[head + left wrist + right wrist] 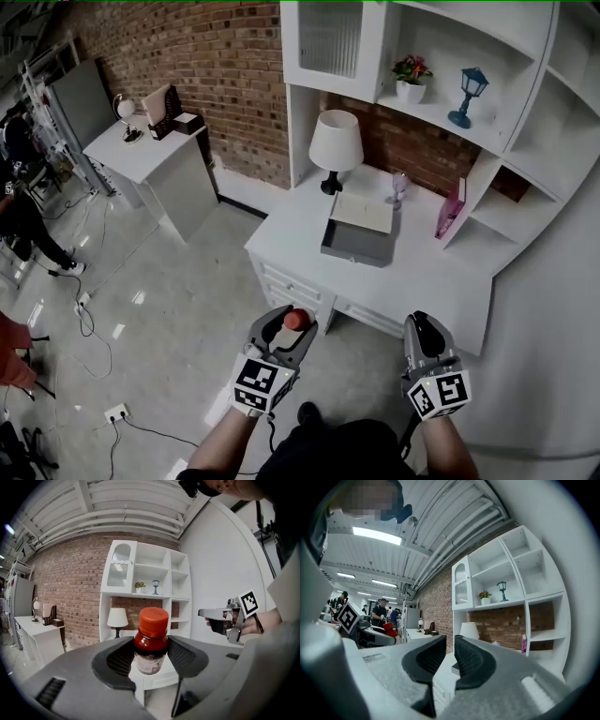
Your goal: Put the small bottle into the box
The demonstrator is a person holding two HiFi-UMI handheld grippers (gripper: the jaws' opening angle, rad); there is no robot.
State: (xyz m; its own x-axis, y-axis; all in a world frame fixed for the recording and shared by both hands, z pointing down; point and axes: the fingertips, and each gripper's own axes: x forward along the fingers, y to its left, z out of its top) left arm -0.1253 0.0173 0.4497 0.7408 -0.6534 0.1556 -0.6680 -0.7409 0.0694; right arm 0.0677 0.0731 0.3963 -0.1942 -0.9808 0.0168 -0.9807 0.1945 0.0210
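No word, number or brand name can be read anywhere. The small bottle [151,639] between the fingers of the left gripper [292,326] carries a pale label [149,661], but its print is too blurred to make out. The cube [261,384] on that gripper and the cube [438,394] on the right gripper [424,323] bear black-and-white square markers, patterns only, without letters. The pink book [450,208] is too small for any print to show.

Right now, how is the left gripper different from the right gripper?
The left gripper grips the small bottle, red cap up; the right gripper holds nothing. The left gripper's jaws stand apart round the small bottle; the right gripper's nearly touch. Both are the same grey two-jaw kind.
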